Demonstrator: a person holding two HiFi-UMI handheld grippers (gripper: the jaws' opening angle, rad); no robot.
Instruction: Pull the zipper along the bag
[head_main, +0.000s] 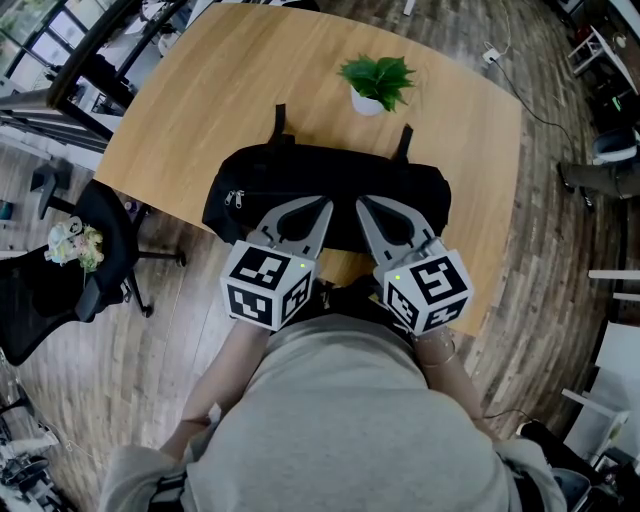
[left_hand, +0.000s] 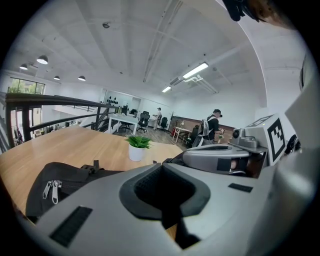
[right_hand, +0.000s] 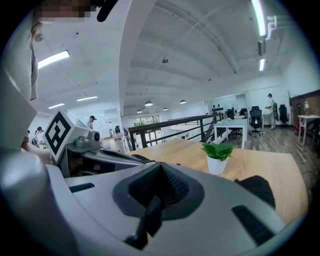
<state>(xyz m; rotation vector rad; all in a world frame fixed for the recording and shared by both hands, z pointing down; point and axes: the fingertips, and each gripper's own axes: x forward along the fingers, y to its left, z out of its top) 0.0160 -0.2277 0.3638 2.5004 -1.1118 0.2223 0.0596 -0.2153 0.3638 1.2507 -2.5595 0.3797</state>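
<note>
Two grippers, left (head_main: 322, 208) and right (head_main: 363, 206), hung side by side over the near edge of the black bag (head_main: 330, 180), each clenched tight with nothing between its jaws. The bag lay on a pale wooden table (head_main: 200, 90). Silver zipper pulls (head_main: 234, 198) sat at the bag's left end. Beyond the bag stood a small potted plant (head_main: 377, 82). Left of the bag, off the table, a black office chair (head_main: 90, 260) stood on dark plank flooring (head_main: 540, 250). Far beyond the bag, desks (left_hand: 120, 120) and strip lights (left_hand: 196, 70) marked an open office.
</note>
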